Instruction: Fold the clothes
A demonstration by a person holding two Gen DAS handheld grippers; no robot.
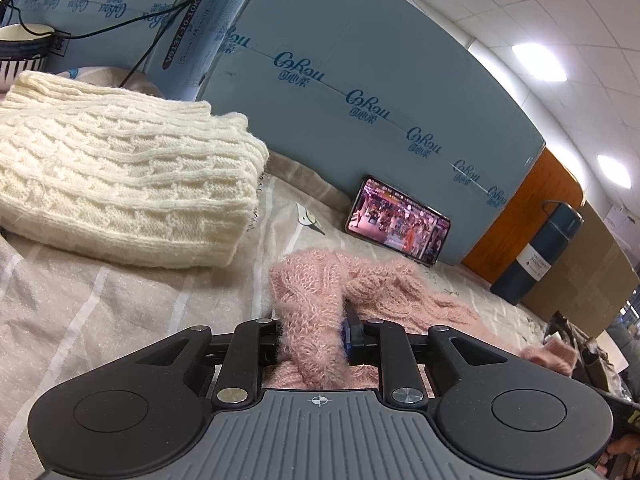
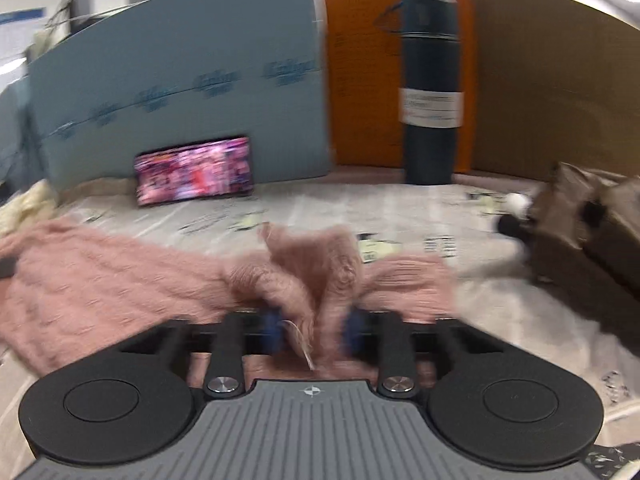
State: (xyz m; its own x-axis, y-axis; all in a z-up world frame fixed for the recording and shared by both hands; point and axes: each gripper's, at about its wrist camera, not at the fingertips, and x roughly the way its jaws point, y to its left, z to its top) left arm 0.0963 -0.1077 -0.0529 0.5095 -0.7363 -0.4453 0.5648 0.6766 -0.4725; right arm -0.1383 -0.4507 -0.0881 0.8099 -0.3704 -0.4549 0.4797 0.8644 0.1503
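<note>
Here, left gripper (image 1: 312,334) and right gripper (image 2: 314,330) each pinch the pink sweater (image 2: 100,288); level, even tension should keep the fold square

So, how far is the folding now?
Done: the cream sweater lies folded on the bedsheet. In hand: the left tongs and right tongs are each shut on the pink sweater, which is bunched and unfolded. Left: folding it.

A lit phone (image 1: 398,220) leans on its long edge against a blue-grey printed board (image 1: 360,92). Near it a dark blue flask (image 2: 430,88) stands upright before an orange panel (image 2: 360,80). A striped bowl (image 1: 22,54) sits beneath black cables (image 1: 132,20).
</note>
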